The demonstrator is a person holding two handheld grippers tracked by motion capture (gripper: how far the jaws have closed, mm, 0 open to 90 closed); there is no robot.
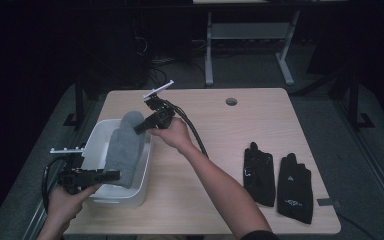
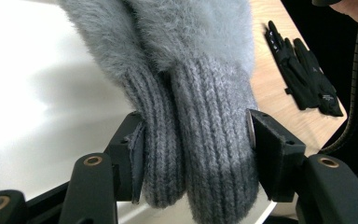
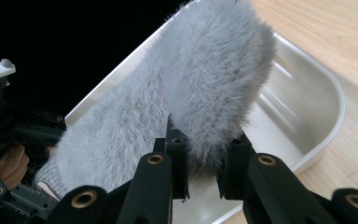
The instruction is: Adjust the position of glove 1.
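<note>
I'm lowering the grey fuzzy mittens (image 1: 125,147) into the white tub (image 1: 96,134) at the table's eight o'clock: my left gripper (image 2: 193,140) clamps both ribbed cuffs, my right gripper (image 3: 204,165) pinches the fluffy tips (firmly, I judge). Next comes letting go, once they rest on the bottom.

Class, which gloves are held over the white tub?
The fluffy grey mittens, clamped by both grippers; the black gloves lie flat on the table's right side.
</note>
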